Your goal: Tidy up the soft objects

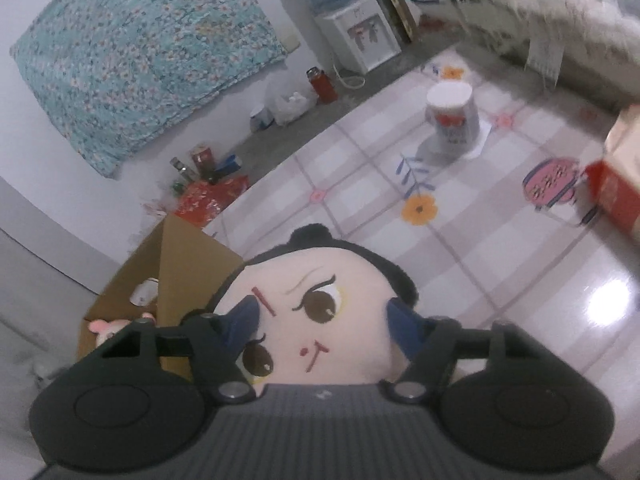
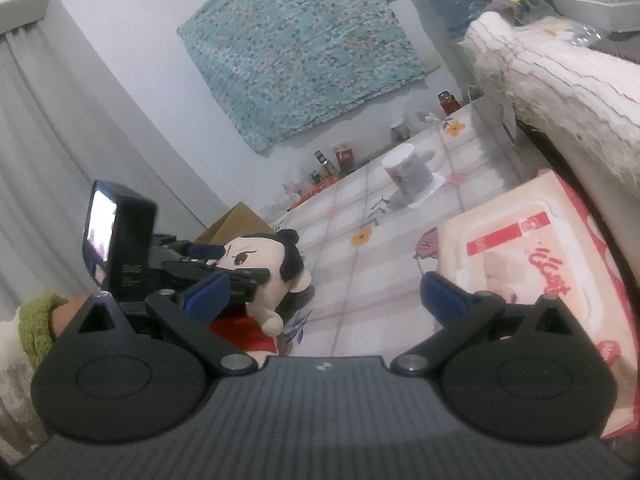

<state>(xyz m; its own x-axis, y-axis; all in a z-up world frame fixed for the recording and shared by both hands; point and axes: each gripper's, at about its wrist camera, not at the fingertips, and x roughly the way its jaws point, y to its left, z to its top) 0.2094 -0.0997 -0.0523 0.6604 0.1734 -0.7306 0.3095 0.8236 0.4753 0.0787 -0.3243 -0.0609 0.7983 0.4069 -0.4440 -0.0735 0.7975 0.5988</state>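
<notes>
A plush doll (image 1: pixel 316 312) with a cream face, black hair and a red body fills the left wrist view. My left gripper (image 1: pixel 324 320) is shut on the doll's head, blue pads pressing both sides. In the right wrist view the doll (image 2: pixel 260 276) is at centre left, held by the left gripper (image 2: pixel 224 268) just above the table. My right gripper (image 2: pixel 324 296) is open and empty over the tablecloth. A brown cardboard box (image 1: pixel 168 280) stands beyond the table's left edge with a pink plush (image 1: pixel 108 326) inside.
The checked floral tablecloth (image 1: pixel 460 248) bears an upturned paper cup (image 1: pixel 452 120) and a red-and-cream wipes pack (image 2: pixel 532 280) at the right. A fluffy grey-white plush (image 1: pixel 540 12) lies at the far right. Bottles and bags (image 1: pixel 208 168) sit on the floor by the wall.
</notes>
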